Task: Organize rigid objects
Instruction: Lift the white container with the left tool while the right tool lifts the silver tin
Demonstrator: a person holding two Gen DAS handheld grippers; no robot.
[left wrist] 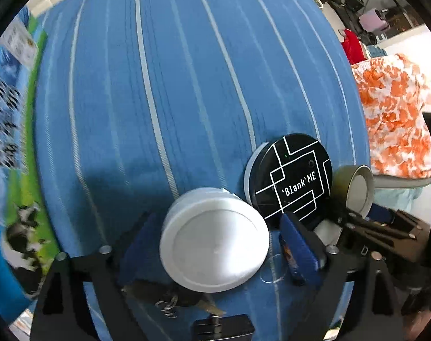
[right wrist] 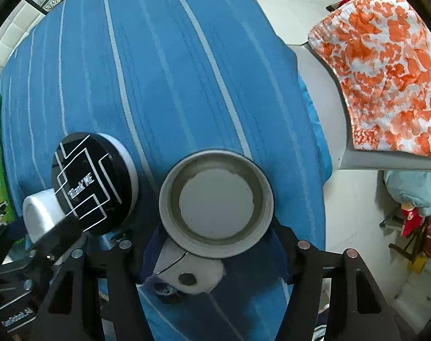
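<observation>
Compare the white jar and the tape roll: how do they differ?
The white jar shows a closed, solid lid; the tape roll is an open ring with a brownish inside. The jar sits between the left hand-held gripper fingers, the roll between the right hand-held gripper fingers. Both are round.

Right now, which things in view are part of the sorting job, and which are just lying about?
Job:
- white round container, between the left hand-held gripper's fingers
- grey tape roll, in the right hand-held gripper
- black Blank ME disc case, on the blue striped cloth

Lying about:
- orange floral cloth
- cow-print carton
- keys
</observation>
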